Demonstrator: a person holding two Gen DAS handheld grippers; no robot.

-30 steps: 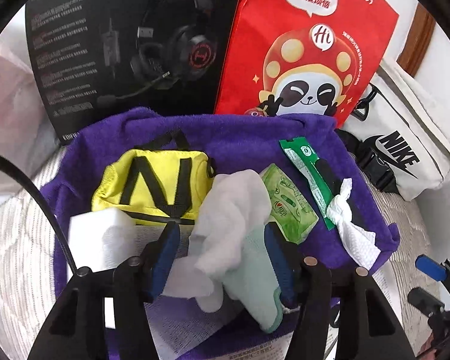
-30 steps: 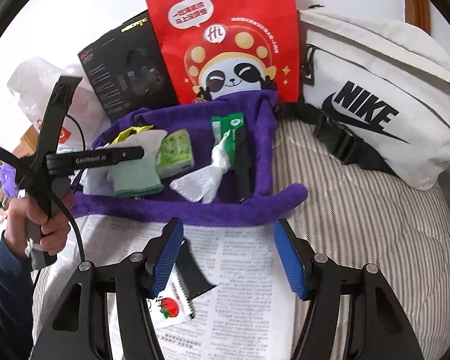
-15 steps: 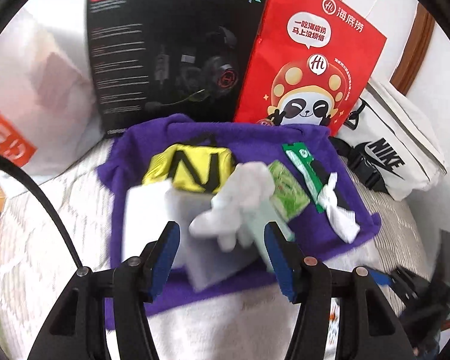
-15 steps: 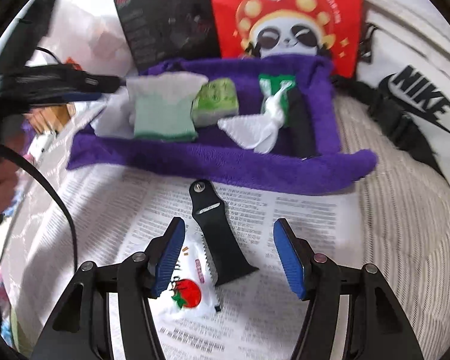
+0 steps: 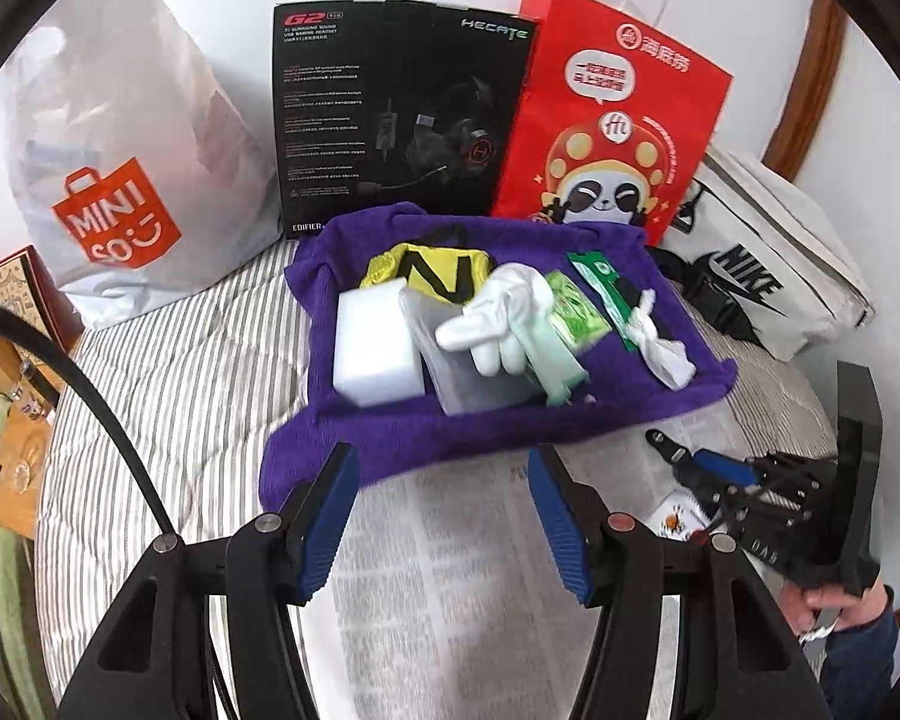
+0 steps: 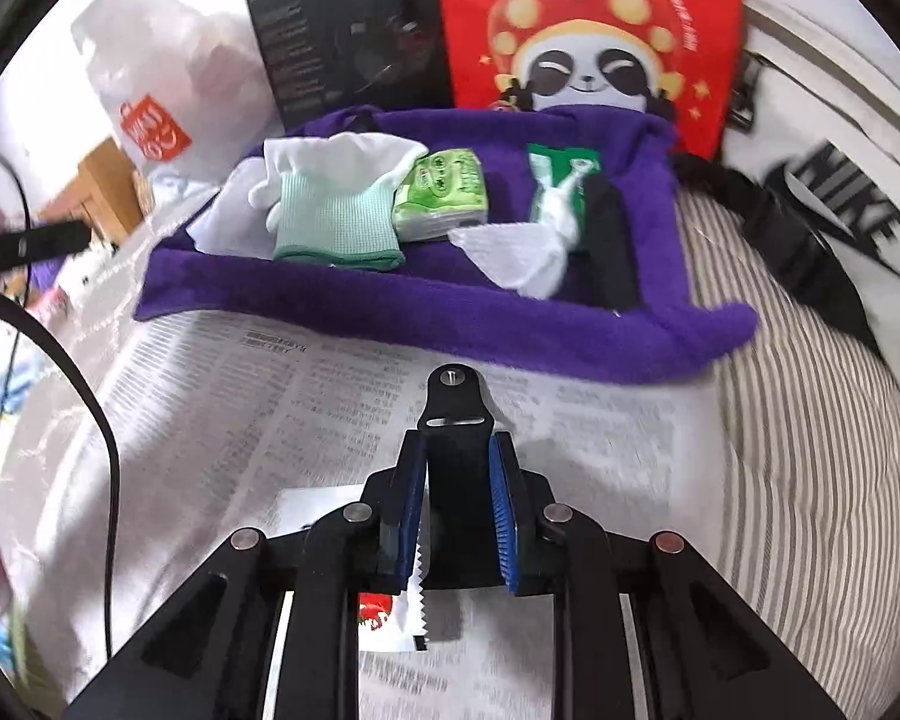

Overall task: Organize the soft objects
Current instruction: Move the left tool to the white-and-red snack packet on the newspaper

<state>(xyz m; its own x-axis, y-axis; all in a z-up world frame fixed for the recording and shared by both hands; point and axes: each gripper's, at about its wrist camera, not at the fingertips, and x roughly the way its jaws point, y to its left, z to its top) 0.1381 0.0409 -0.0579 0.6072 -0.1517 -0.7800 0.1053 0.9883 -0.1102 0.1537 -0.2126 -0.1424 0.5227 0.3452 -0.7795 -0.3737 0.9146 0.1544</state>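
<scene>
Right gripper (image 6: 456, 516) has just been closing, and the blue pads are now pressed on both sides of 1 black strap (image 6: 455, 420) w/ a metal stud at its far end, sitting on the newspaper (image 6: 240, 396). Under my fingers there's also 1 small white sachet (image 6: 390, 618) w/ a red strawberry print, touching the strap's near end.

Left gripper (image 5: 438, 510) is apart, jaws standing open w/ nothing between them, over the newspaper's edge just short of the purple towel (image 5: 390, 438).

Count on the towel, as far as I can see: 1 yellow pouch (image 5: 444, 270) w/ black straps at the back, 1 white foam block (image 5: 378, 348), 1 clear plastic box (image 5: 450, 372) beside it, 1 white glove (image 5: 498, 324) w/ a mint-green cuff lying over that box, 1 green tissue pack (image 6: 441, 192), 1 green sachet (image 5: 600, 282), 1 knotted white tissue (image 6: 528, 246), 1 black strip (image 6: 612, 258) next to it.

Behind the towel, leaning on the wall: 1 black headset box (image 5: 390, 114), 1 red paper bag (image 5: 612, 108) w/ a panda, 1 white Miniso bag (image 5: 120, 180), 1 white Nike bag (image 5: 768, 276). All of it sits on a striped mattress (image 5: 168, 372).
</scene>
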